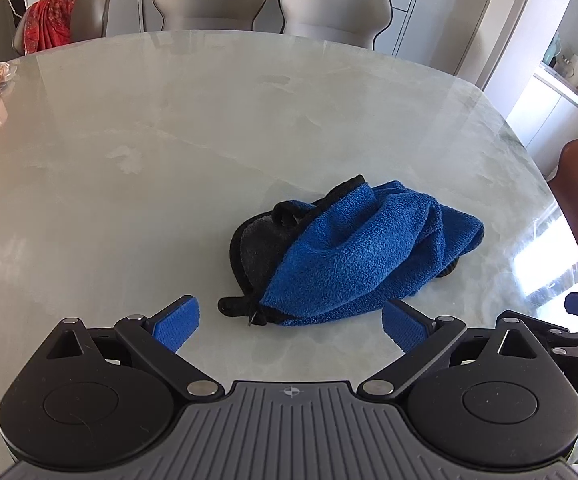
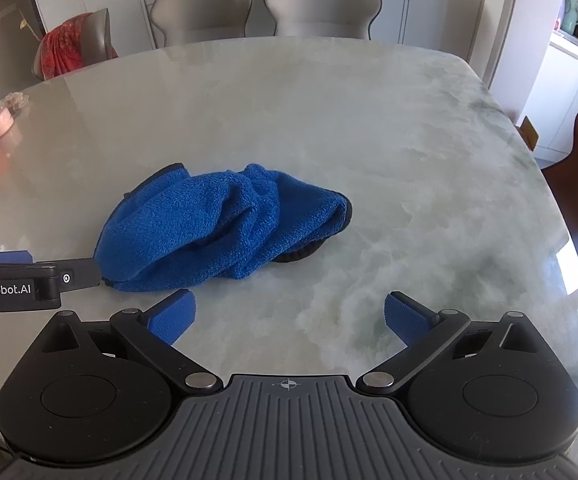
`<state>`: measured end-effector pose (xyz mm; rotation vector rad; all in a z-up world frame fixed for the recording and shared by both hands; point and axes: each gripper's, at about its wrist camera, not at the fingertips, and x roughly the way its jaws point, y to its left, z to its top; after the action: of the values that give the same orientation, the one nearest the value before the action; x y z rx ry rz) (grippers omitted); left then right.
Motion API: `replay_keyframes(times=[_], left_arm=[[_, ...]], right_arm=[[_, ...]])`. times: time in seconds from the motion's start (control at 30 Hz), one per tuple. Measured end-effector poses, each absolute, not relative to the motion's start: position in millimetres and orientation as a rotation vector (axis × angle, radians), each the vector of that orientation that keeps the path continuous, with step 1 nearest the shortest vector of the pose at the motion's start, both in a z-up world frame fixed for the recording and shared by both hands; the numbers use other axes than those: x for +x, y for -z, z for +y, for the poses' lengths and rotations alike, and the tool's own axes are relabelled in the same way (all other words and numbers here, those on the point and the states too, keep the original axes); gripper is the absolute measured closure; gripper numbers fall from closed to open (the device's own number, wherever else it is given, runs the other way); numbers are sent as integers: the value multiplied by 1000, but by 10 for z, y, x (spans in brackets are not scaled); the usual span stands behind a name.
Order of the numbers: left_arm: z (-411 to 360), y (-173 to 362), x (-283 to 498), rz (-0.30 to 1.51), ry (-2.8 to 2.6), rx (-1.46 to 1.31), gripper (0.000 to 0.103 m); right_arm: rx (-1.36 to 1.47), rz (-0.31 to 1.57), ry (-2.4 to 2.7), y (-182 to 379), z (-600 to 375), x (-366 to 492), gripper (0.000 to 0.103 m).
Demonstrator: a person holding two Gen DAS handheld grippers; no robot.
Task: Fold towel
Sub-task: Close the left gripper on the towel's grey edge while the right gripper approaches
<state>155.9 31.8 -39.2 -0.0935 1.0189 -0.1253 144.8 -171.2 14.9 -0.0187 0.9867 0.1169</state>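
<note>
Lying crumpled at centre frame in the left wrist view, the blue towel [image 1: 361, 248] rests on the marble table [image 1: 169, 128], just beyond the left gripper [image 1: 291, 320], whose jaws stand spread wide and empty. In the right wrist view, the towel [image 2: 217, 228] sits left of centre, and the right gripper [image 2: 289, 318] hangs open and empty over bare table [image 2: 409, 160] at lower centre.
</note>
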Motion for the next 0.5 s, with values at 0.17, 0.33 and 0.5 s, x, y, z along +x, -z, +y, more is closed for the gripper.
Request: replay_keyframes(times=[0.17,0.33,0.5], left_arm=[[364,412,1700,1030,112,-108,3],[362,416,1807,1046,108,-108,3],[343,460,1911,1068,88,-95,3]], right_arm=[[-2,958,-131,-181,-1698,1564,1],[-8,967,-149,-156,-1673,1689,1],[-29,1001,-160,-68,-1630,1800,1]])
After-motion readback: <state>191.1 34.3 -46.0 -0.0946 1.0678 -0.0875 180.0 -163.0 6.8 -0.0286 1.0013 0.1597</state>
